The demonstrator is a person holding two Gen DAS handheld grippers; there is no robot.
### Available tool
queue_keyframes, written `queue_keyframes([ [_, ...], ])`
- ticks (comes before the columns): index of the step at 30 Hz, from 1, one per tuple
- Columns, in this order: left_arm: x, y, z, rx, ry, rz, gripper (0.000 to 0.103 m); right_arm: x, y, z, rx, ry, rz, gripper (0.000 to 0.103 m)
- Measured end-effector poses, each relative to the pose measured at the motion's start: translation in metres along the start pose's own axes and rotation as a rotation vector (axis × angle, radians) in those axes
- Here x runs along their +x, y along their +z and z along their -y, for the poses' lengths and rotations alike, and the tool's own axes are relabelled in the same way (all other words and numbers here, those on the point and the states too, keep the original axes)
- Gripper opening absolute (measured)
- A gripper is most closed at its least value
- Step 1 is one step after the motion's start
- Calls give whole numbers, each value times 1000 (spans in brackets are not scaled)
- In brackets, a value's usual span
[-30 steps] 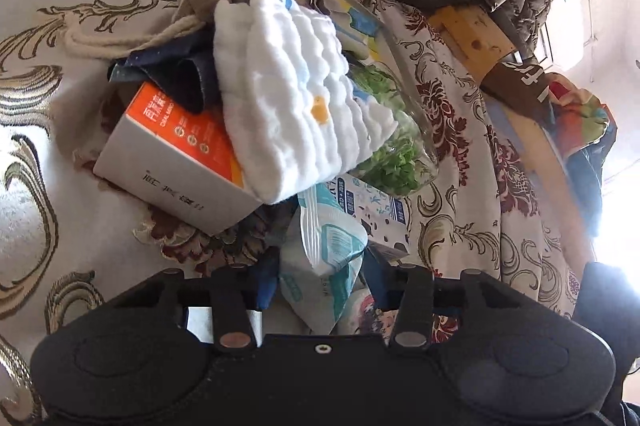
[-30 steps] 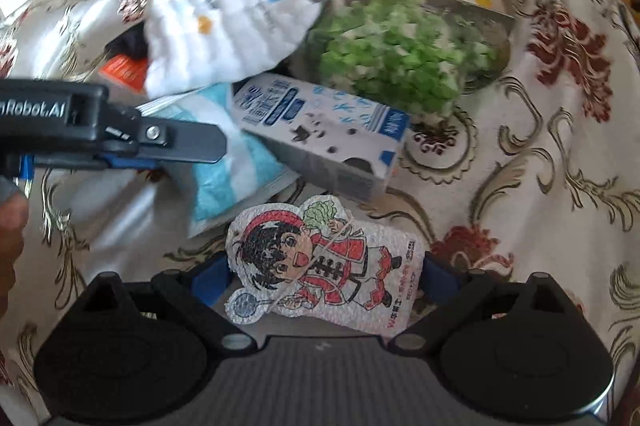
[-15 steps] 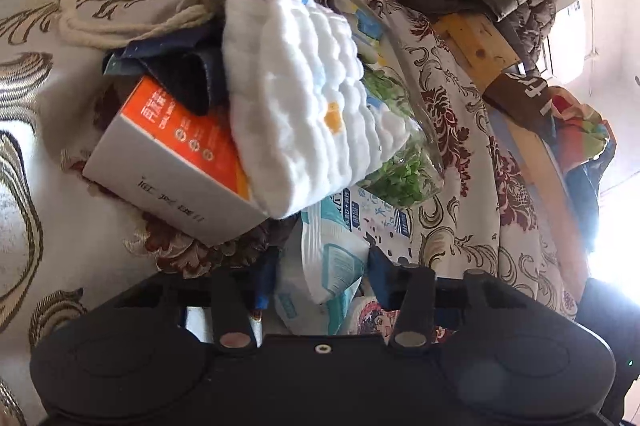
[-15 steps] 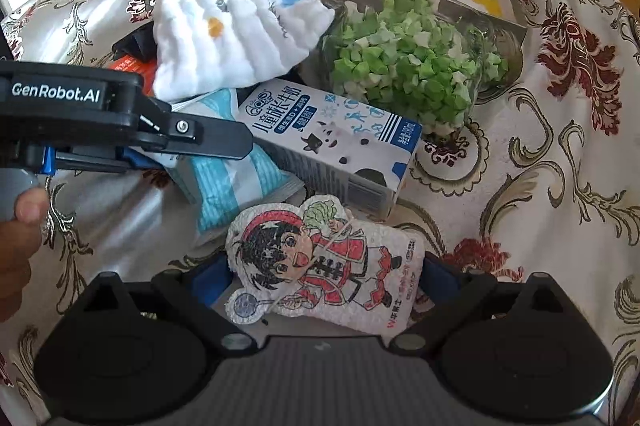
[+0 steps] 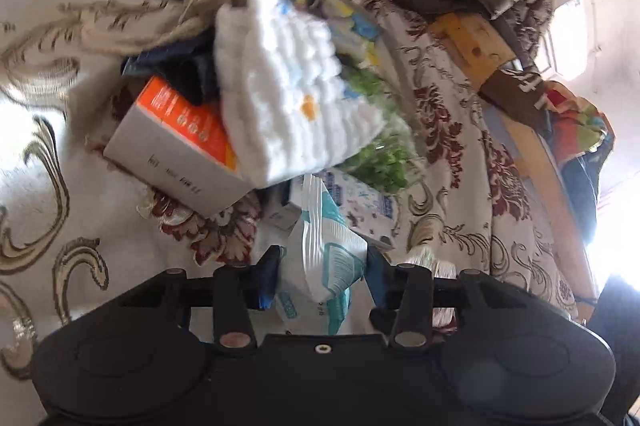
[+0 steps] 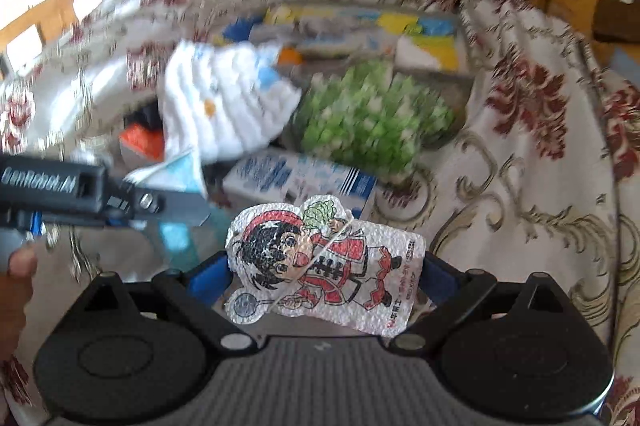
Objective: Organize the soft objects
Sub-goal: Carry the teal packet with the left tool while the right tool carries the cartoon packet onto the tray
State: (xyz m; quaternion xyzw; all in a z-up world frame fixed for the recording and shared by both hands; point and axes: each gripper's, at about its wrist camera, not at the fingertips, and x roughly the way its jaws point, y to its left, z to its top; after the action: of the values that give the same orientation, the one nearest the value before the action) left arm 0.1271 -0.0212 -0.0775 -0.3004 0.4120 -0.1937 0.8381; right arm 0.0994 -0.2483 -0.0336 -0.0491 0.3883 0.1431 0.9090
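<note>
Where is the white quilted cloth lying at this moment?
In the left wrist view the white quilted cloth lies centre frame, draped over the orange-and-white box, with the green chopped filling at its right.

Draped over the flat box and the bag of greens: folded cloth. Just before them, a carton; left of it, a soft packet; behind all, a tray.
</note>
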Motion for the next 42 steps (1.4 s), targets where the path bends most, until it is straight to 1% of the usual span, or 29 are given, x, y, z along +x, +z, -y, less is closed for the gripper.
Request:
queue_keyframes([
  [6,-26,-2,22,102,-14,89,47,-21,8,4,33,-2,173,99],
  [9,-35,-2,32,168,-1,147,47,-26,10,5,39,-7,230,99],
  [13,-43,1,39,217,17,199,47,-29,15,7,55,-17,301,99],
  [17,-47,11,42,191,12,217,47,-31,24,9,67,-16,378,99],
  [20,-50,29,45,157,10,219,47,-25,34,14,98,-28,413,99],
  [23,-50,53,52,183,15,252,47,-7,49,23,133,-38,450,99],
  [25,-47,70,53,187,21,272,47,8,61,30,153,-46,459,99],
  [27,-38,90,53,187,32,284,47,23,75,37,177,-73,470,99],
  [31,-11,131,55,207,58,300,47,58,105,57,243,-109,454,99],
  [34,17,163,58,214,67,301,47,84,124,77,306,-87,432,99],
  [36,36,183,58,200,62,300,47,102,134,87,315,-58,417,99],
  [40,76,218,54,120,29,278,47,130,148,102,338,-40,395,99],
  [42,95,229,51,88,28,269,47,143,154,106,338,-54,340,99],
])
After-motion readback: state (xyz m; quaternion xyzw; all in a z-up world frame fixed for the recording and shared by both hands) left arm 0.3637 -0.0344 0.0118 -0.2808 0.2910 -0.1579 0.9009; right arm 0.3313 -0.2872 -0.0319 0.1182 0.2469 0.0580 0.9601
